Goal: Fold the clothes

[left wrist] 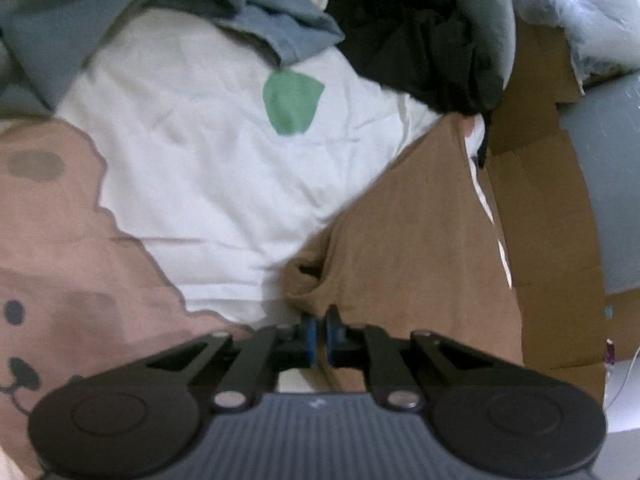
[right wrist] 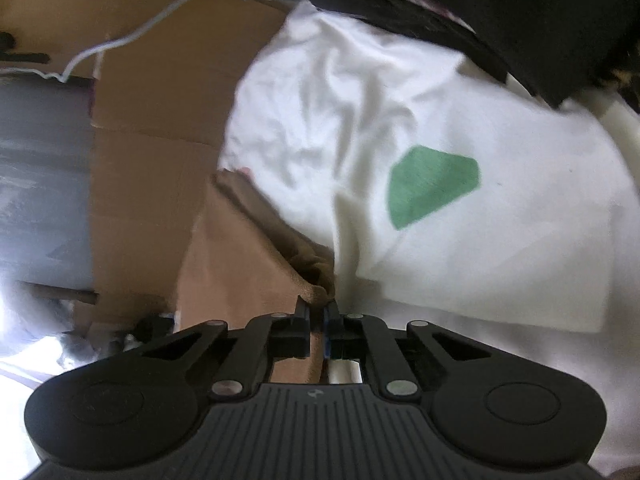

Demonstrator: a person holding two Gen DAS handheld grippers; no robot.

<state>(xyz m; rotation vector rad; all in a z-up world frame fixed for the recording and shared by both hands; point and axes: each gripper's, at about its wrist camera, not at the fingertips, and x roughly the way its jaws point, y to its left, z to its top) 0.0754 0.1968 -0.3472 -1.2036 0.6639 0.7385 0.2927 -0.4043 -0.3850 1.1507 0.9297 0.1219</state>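
Observation:
A brown garment (left wrist: pixel 404 236) hangs stretched between my two grippers. My left gripper (left wrist: pixel 320 322) is shut on a bunched corner of it. In the right wrist view my right gripper (right wrist: pixel 318 312) is shut on another edge of the brown garment (right wrist: pixel 240 264). Under it lies a white sheet with green patches (left wrist: pixel 224 160), which also shows in the right wrist view (right wrist: pixel 460 240).
A pile of grey-blue (left wrist: pixel 280 28) and black clothes (left wrist: pixel 420 40) lies at the far side. A pink bear print (left wrist: pixel 52 248) covers the bedding at left. Flattened cardboard (left wrist: pixel 544 240) and grey floor (left wrist: pixel 612 184) lie to the right. A white cable (right wrist: pixel 132 36) crosses the cardboard (right wrist: pixel 152 168).

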